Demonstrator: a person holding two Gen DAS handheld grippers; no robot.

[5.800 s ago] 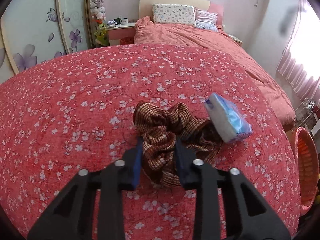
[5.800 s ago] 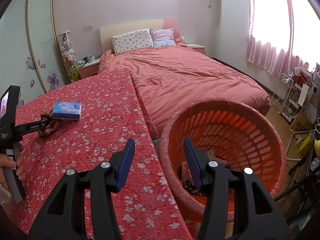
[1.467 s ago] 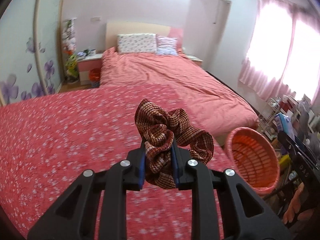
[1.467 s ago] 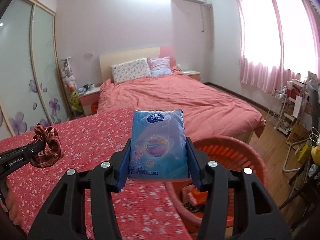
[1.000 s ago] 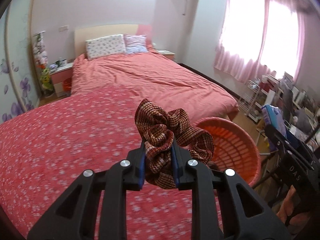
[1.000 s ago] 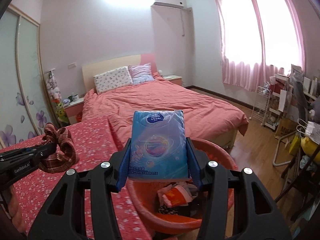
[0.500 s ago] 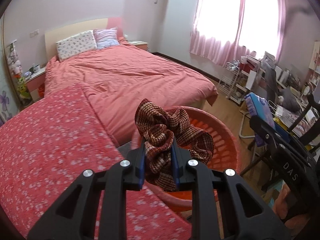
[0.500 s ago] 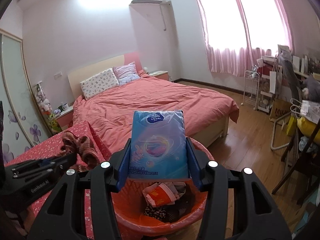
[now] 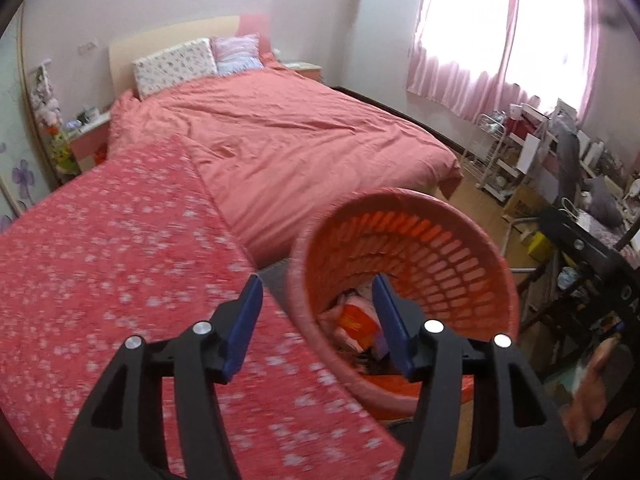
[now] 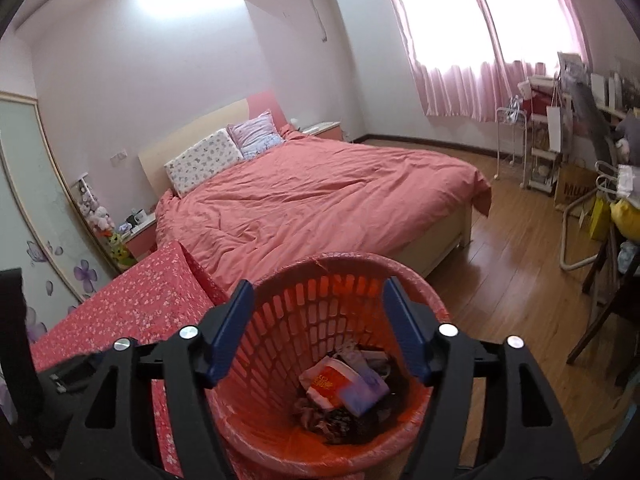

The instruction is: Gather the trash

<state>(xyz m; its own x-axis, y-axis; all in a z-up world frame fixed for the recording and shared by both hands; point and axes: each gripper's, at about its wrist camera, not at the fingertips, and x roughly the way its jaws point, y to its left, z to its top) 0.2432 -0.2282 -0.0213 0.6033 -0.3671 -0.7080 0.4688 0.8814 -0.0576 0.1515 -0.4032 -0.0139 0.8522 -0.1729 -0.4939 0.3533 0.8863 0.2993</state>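
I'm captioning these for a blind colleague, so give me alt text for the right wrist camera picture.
An open, empty gripper hangs over an orange basket holding a pile of trash. A red flowered cover lies to the left, and a bed with pink bedding stands behind, under a bright window with pink curtains.

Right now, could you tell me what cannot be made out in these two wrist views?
- Basket bottom, right wrist view: trash is piled, so what lies beneath is hidden.
- Basket contents, left wrist view: the left gripper finger and near rim cover most.
- Floral cover, left wrist view: pattern smeared by motion blur.
- Right gripper body: cut off by the bottom edge.
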